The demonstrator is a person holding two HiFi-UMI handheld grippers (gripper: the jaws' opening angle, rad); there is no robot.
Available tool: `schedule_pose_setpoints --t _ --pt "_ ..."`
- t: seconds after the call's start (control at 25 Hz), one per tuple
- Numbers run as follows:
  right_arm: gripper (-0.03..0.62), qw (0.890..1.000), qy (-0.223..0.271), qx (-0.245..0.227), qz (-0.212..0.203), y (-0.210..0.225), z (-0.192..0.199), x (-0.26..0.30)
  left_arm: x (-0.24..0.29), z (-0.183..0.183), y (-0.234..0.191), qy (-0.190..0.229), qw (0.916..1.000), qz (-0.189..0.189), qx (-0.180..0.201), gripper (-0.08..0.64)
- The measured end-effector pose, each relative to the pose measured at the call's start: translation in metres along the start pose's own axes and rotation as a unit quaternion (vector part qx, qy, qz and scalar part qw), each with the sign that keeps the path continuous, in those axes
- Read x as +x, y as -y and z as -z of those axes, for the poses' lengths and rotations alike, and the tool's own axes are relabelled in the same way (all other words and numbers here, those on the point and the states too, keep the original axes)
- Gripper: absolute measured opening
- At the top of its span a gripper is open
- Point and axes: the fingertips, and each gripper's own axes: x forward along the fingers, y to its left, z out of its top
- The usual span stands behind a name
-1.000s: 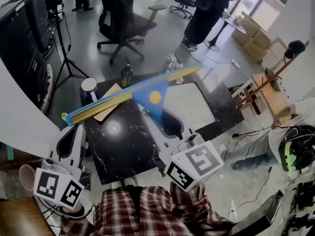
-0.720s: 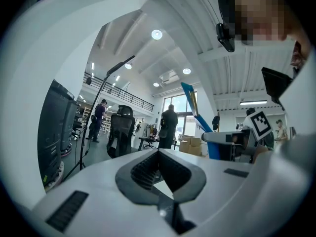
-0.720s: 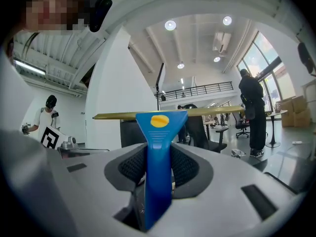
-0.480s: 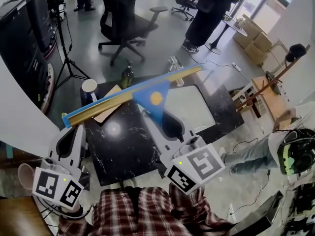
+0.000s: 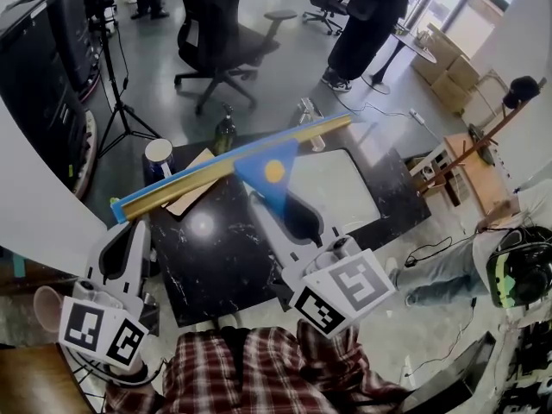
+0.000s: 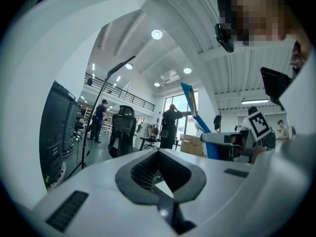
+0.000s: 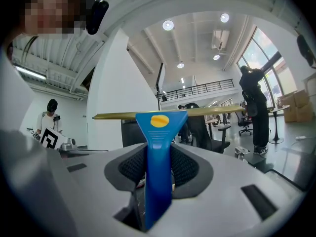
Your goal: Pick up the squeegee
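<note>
The squeegee [image 5: 259, 158] has a blue triangular handle with a yellow dot and a long gold-yellow blade. It hangs level above the black marble table [image 5: 216, 261]. My right gripper [image 5: 276, 207] is shut on the lower end of the handle. In the right gripper view the blue handle [image 7: 159, 152] stands upright between the pads of that gripper [image 7: 158, 186], with the blade [image 7: 207, 112] across its top. My left gripper [image 5: 136, 228] stays at the table's near left corner, away from the squeegee, shut with nothing in it [image 6: 165, 201]. The squeegee [image 6: 190, 102] shows to its right.
On the table's far left stand a white cup [image 5: 156, 155] and a dark bottle [image 5: 222, 132], with a tan sheet [image 5: 191, 182] beside them and a pale sheet [image 5: 336, 188] further right. An office chair [image 5: 220, 41], a tripod [image 5: 112, 93] and standing people [image 5: 366, 15] are beyond.
</note>
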Motion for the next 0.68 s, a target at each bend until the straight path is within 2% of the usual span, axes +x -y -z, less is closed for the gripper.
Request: schedule_pose_setpoints --t 0.68 --pt "0.135 1.000 -0.006 0.002 -0.023 -0.0012 0.0032 0.0059 -0.0014 0.0009 0.0013 0.001 0.9999 -0.015 0.000 0.009"
